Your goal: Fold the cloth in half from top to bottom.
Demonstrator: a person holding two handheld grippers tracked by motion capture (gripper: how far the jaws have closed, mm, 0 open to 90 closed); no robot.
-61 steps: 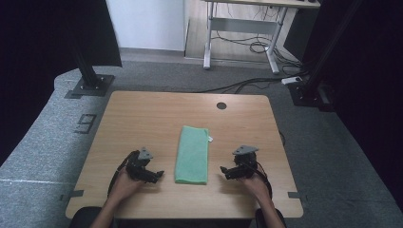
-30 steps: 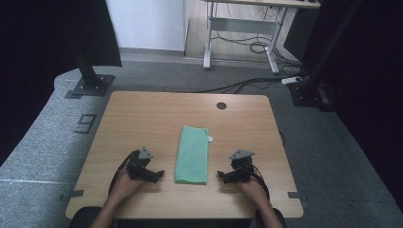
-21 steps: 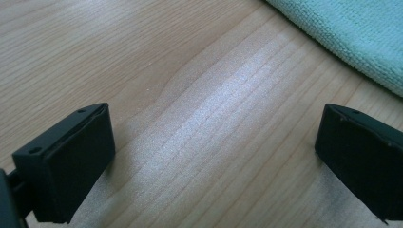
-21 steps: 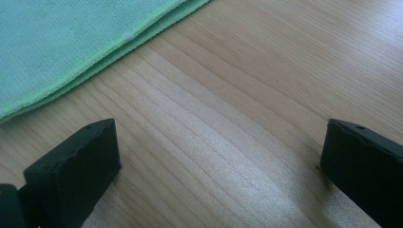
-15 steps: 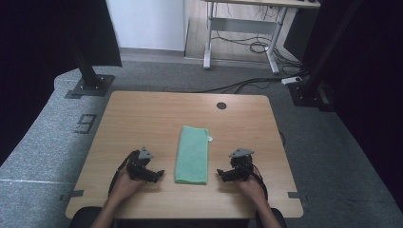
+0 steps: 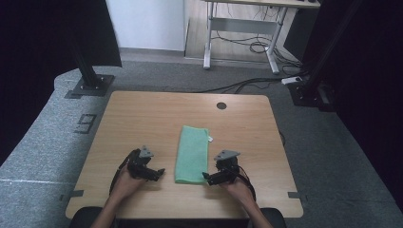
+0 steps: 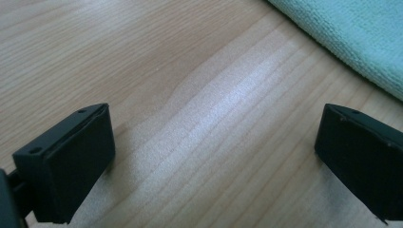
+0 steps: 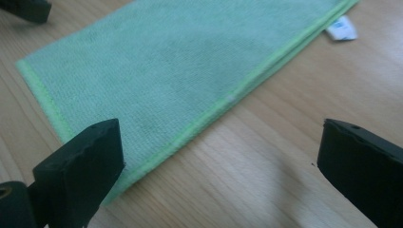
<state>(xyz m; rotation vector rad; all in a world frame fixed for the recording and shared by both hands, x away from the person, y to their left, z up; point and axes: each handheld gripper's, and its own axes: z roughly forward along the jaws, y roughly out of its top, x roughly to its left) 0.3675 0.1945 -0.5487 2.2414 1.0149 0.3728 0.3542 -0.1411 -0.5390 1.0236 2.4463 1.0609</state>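
Note:
A folded green cloth (image 6: 192, 153) lies lengthwise in the middle of the wooden table (image 6: 142, 118), a white tag (image 6: 210, 138) at its far right edge. My left gripper (image 6: 159, 173) rests low on the table just left of the cloth's near end, open, with bare wood between its jaws (image 7: 214, 156). On the other side, my right gripper (image 6: 207, 177) is open beside the cloth's near right corner. In the right gripper view the cloth (image 8: 166, 71) spreads ahead, its near corner by the left jaw. The cloth's edge (image 7: 351, 38) shows at top right in the left gripper view.
A round cable hole (image 6: 221, 105) sits near the table's far edge. Black stand bases (image 6: 88, 85) rest on the grey carpet at the far left and far right (image 6: 309, 92). A desk frame (image 6: 237, 33) with cables stands beyond the table.
My right gripper has slid leftward toward the cloth's near right corner. The left gripper and the cloth have stayed put.

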